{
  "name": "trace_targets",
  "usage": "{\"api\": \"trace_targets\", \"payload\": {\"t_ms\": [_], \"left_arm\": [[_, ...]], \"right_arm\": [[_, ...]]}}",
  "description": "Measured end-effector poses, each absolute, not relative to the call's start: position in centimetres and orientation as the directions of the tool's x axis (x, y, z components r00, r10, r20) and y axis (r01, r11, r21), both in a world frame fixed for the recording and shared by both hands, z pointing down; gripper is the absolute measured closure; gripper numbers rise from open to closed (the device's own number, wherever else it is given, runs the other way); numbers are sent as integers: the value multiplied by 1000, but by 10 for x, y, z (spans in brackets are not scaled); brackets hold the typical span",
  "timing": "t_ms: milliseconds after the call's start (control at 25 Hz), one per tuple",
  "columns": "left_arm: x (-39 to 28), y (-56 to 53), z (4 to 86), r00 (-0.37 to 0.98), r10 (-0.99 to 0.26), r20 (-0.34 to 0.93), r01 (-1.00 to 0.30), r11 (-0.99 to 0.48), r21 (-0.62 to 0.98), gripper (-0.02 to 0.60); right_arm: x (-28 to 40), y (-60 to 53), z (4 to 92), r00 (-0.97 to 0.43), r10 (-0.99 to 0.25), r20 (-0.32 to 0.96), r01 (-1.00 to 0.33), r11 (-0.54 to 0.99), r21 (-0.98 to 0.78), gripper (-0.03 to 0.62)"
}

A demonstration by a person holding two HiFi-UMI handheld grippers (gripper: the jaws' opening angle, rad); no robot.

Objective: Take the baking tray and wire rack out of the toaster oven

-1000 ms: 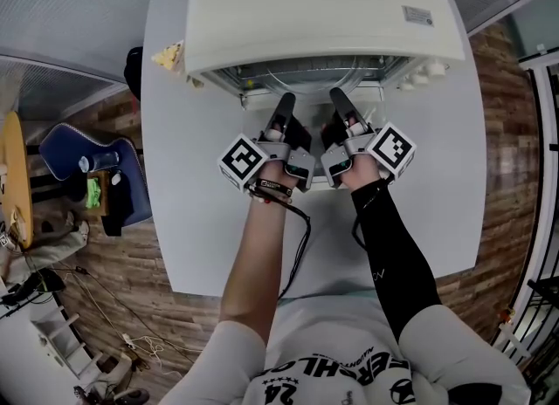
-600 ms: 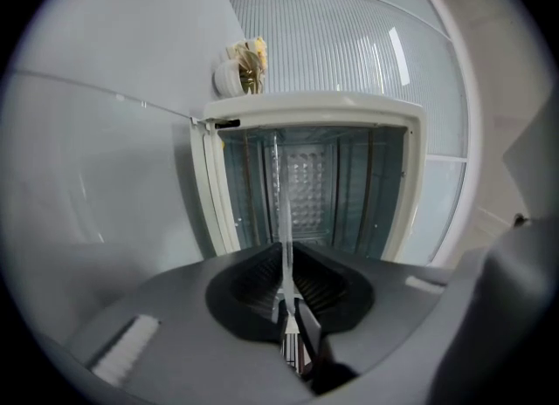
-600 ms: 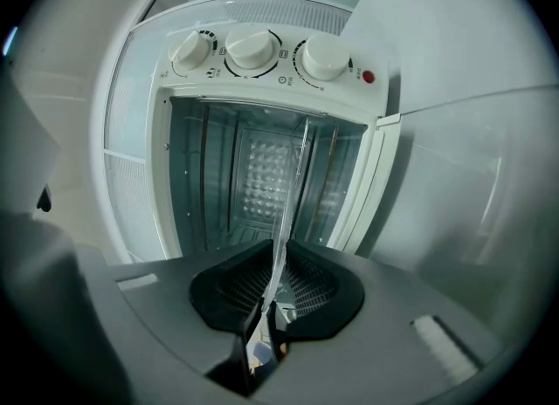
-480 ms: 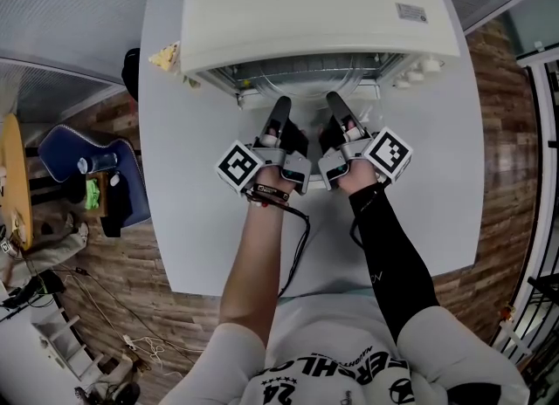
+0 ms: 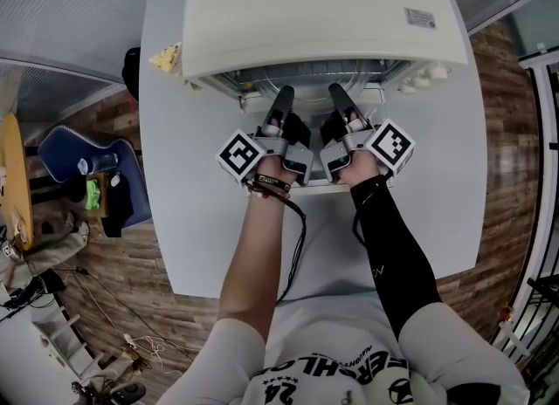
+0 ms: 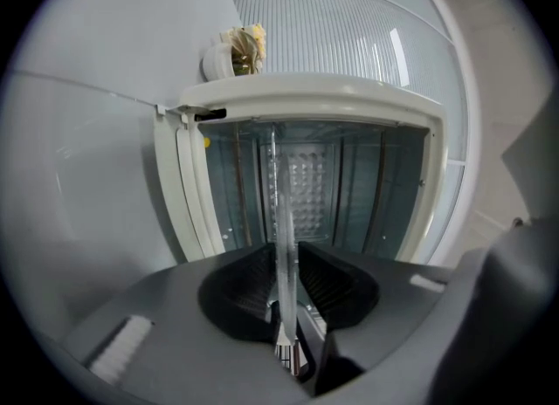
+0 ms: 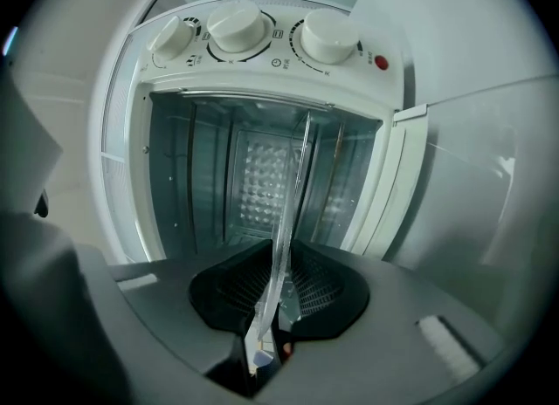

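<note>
Plainly, the danger sits on the left. The left claw has just been opening, so the tray has no hold on that side while most of it lies inside the toaster oven. The tray shows only as a thin shiny sheet seen edge-on and could equally be the wire rack. If the person draws back now, the pull would come from the right side alone. The tray would then likely skew inside the oven and jam in its mouth. It could also sag at its left corner and slide out of the single grip onto the table in front of the oven. On that reading, a fresh bite on the left looks needed before any pull. The left claw stands just outside the oven's mouth with its jaws parted. The tray's front edge runs between the pads with dark gaps on both sides, so nothing is pressed. The right claw, level with it before the oven's mouth, has its jaws drawn in close and pinches that same front edge.
</note>
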State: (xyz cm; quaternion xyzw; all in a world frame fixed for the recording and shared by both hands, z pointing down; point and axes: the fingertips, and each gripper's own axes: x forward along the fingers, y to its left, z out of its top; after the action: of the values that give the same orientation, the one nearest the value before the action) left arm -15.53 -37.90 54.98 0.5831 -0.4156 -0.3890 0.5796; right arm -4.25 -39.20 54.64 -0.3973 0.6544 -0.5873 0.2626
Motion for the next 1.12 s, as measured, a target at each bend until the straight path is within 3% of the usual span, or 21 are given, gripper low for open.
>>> {"api": "trace_targets", "payload": {"t_ms": [520, 600, 1120], "left_arm": [[-146, -398, 550, 368, -930, 1, 11, 5, 1000, 442], [-144, -399, 549, 381, -925, -1, 12, 4, 1000, 495], [-144, -394, 548, 392, -920, -10, 12, -5, 1000, 499]], "right_arm": [[-52, -411, 544, -564, -823, 64, -167, 38, -985, 548], [-52, -410, 543, -563, -825, 52, -155, 44, -987, 549], [-53, -405, 542, -561, -827, 21, -85, 32, -996, 563]]}}
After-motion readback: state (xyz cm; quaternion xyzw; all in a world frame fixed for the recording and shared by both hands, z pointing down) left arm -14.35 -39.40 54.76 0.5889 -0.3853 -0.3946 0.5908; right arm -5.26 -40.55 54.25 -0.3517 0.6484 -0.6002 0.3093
